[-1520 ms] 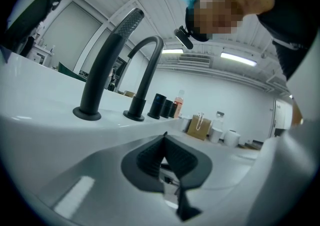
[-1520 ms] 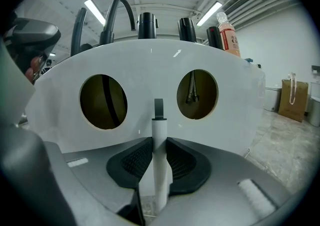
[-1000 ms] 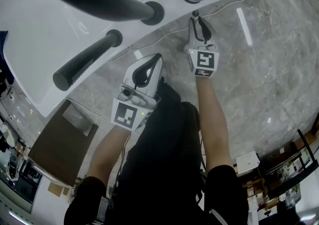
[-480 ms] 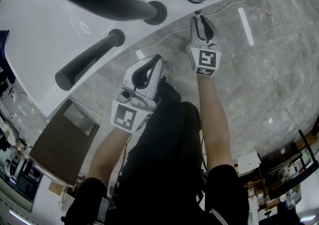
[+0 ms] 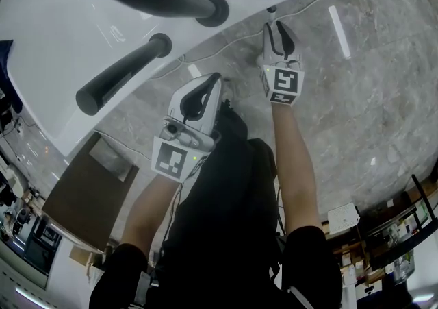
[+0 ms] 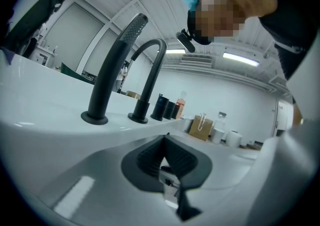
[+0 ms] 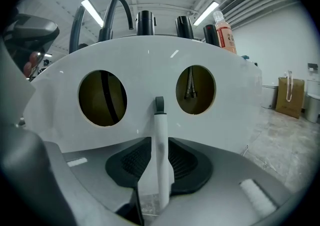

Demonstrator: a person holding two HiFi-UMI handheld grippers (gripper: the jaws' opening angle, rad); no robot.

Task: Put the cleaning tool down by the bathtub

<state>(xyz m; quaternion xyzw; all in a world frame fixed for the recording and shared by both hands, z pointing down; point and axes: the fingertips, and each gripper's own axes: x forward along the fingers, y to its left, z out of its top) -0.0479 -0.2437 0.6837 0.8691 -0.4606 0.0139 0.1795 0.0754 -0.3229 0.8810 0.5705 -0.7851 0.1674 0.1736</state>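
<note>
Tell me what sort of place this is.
Likely a bathroom mock-up in a workshop: a white bathtub with a black faucet and hand shower, a stone-look floor, storage shelves at the edge.

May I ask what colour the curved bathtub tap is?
The curved bathtub tap is matte black; left gripper view shows it best.

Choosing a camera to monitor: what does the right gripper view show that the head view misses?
Only the right gripper view: two round holes in the tub side, and the tool handle between the right gripper's jaws, which have just been opening. Only the head view: the left gripper and the person's arms. Both: tub, faucet, right gripper.
</note>
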